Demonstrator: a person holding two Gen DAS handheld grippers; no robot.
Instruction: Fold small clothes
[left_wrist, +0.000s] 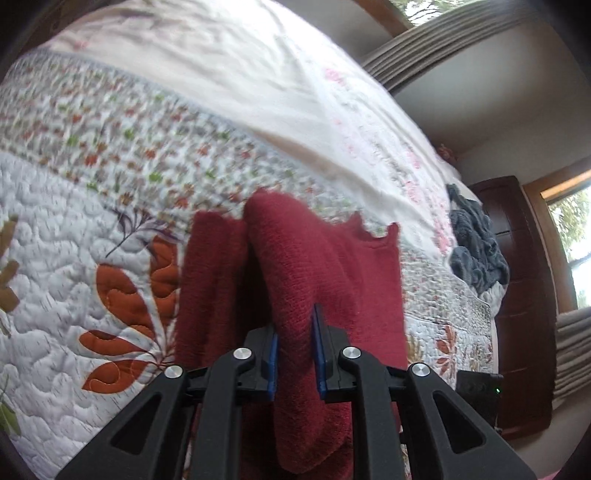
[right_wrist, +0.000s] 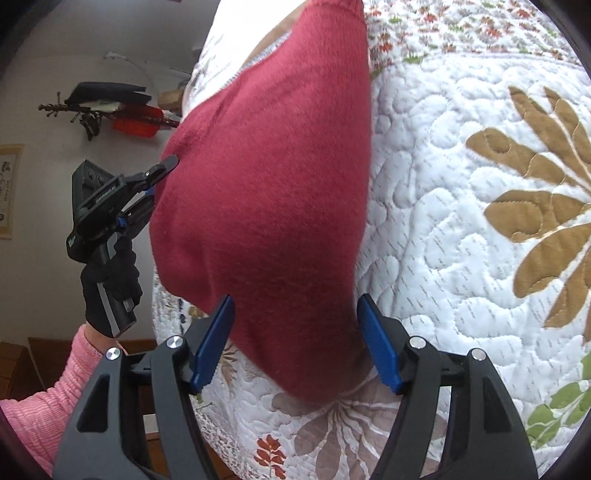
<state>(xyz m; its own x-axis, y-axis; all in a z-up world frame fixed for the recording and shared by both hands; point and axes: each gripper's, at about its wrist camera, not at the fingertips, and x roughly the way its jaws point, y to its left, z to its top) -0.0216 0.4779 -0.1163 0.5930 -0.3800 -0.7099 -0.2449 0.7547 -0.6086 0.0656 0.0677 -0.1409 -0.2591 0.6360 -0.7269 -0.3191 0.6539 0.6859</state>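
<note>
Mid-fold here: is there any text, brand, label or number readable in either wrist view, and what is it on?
None can be read with confidence.
Pale lettering on the side of the left gripper body, seen from the right wrist view: too small and blurred to read.
Dark marks in the framed picture on the wall: illegible.
Red garment: no label or tag showing.
Quilt: floral pattern only, no words.

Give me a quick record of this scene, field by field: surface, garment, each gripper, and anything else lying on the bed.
surface: quilted floral bedspread
garment: dark red knit garment, lifted off the bedspread
left gripper: shut on a fold of the garment
right gripper: open, pads either side of the garment's lower end
left hand: black glove, pink sleeve
other cloth: grey knit item bunched near the bed's far edge
</note>
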